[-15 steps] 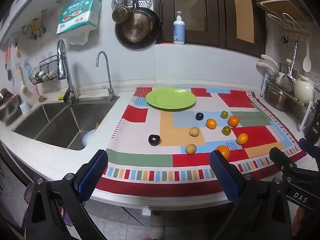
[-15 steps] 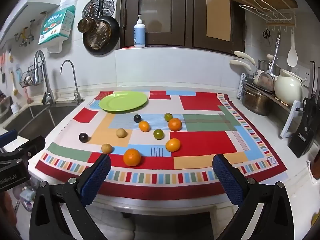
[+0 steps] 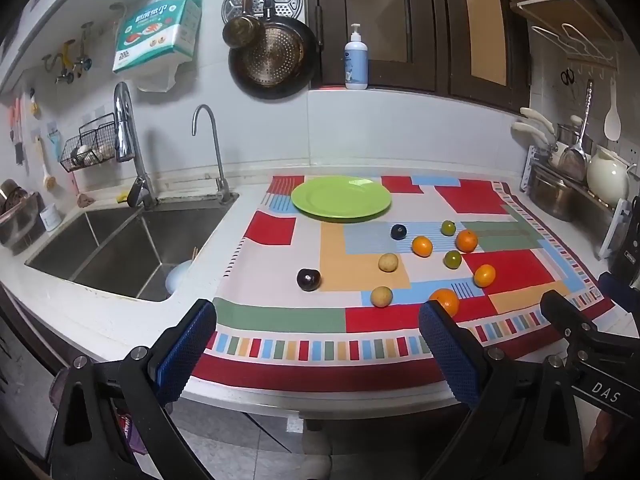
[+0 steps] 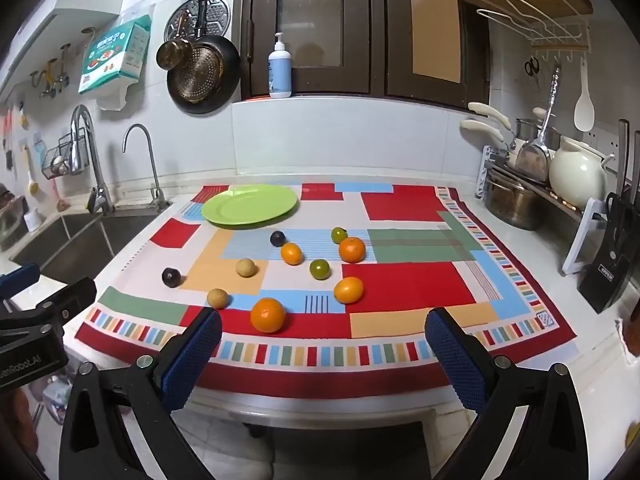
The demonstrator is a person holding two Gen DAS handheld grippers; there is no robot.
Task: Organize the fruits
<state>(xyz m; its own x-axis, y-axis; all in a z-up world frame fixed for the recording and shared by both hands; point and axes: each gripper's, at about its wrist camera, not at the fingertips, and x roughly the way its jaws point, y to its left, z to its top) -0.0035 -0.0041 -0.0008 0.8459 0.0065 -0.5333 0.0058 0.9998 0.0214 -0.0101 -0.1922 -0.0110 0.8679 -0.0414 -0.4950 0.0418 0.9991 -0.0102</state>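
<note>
While unmoved, both tongs agape.

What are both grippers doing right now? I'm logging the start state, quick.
Left gripper: open, holding nothing.
Right gripper: open, holding nothing.

Both wrist cameras look slightly downward from just off the counter's front edge, side by side; the left view takes in more sink (image 3: 120, 248), and both share the patterned cloth (image 4: 400, 280).
</note>
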